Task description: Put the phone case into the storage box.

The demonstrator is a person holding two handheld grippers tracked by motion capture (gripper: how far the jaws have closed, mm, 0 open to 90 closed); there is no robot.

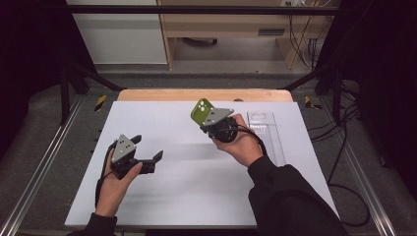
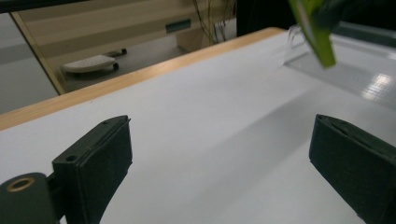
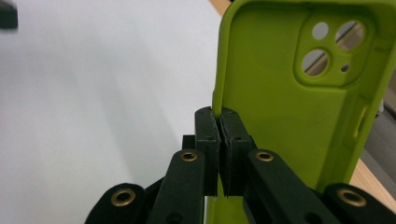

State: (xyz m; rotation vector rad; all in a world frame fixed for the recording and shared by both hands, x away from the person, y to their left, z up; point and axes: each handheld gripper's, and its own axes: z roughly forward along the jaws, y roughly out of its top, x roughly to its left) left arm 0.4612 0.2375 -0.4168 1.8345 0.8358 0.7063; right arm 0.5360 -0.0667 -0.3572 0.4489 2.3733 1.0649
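Observation:
A lime-green phone case (image 3: 289,93) with camera cut-outs is clamped by its side edge in my right gripper (image 3: 219,122), whose jaws are pressed together on the rim. From above, the case (image 1: 200,111) sticks up and to the left of the right gripper (image 1: 209,123), lifted off the white sheet near the table's middle back. My left gripper (image 1: 147,150) hovers low over the left half of the sheet, jaws spread wide with nothing between them. In the left gripper view its fingers (image 2: 100,161) frame bare sheet, and the green case (image 2: 315,32) hangs at the upper right.
A clear plastic tray (image 1: 268,132) lies along the right side of the white sheet (image 1: 196,182), also seen as the clear tray (image 2: 355,74) behind the case. A wooden table edge (image 1: 204,95) runs along the back. Cables trail on the floor at right.

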